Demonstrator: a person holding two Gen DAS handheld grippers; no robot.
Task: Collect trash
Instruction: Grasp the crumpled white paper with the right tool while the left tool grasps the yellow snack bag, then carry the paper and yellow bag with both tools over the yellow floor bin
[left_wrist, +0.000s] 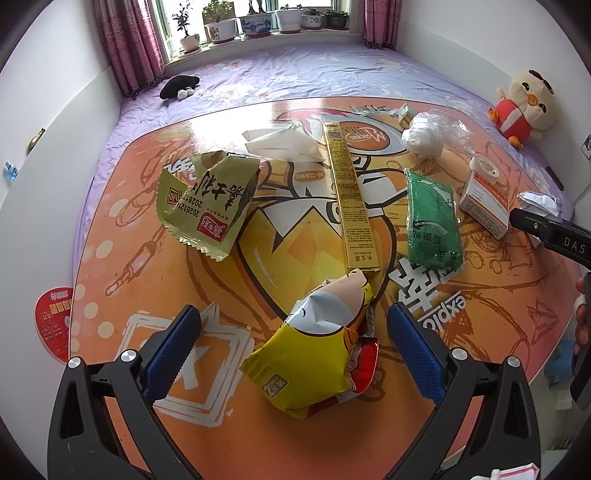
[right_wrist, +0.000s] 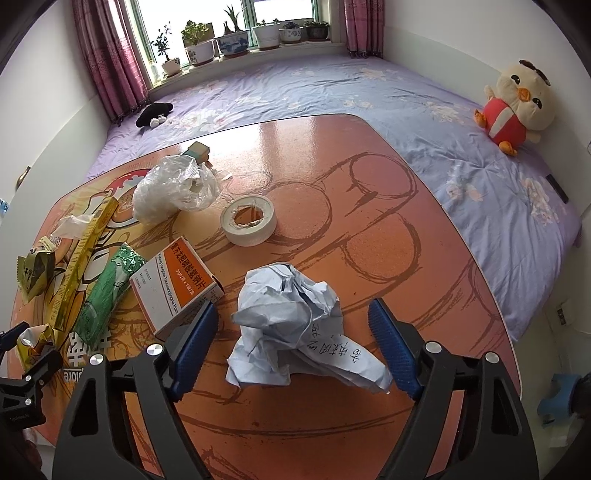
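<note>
My left gripper (left_wrist: 293, 326) is open, its blue pads on either side of a crumpled yellow snack bag (left_wrist: 314, 347) lying on the orange table (left_wrist: 480, 314). My right gripper (right_wrist: 293, 323) is open around a crumpled pale blue paper (right_wrist: 295, 321) with handwriting. Other trash on the table: a green wrapper (left_wrist: 210, 203), a white tissue (left_wrist: 284, 146), a long gold box (left_wrist: 349, 195), a green packet (left_wrist: 434, 218), a white and orange medicine box (right_wrist: 177, 284), a clear plastic bag (right_wrist: 173, 188) and a white tape roll (right_wrist: 246, 220).
The table stands on a bed with a purple sheet (right_wrist: 461, 129). A plush chick (right_wrist: 517, 103) sits at the right wall and a black toy (right_wrist: 153, 112) near the curtain. Potted plants (right_wrist: 232, 37) line the windowsill. A small wrapped item (right_wrist: 197, 151) lies behind the plastic bag.
</note>
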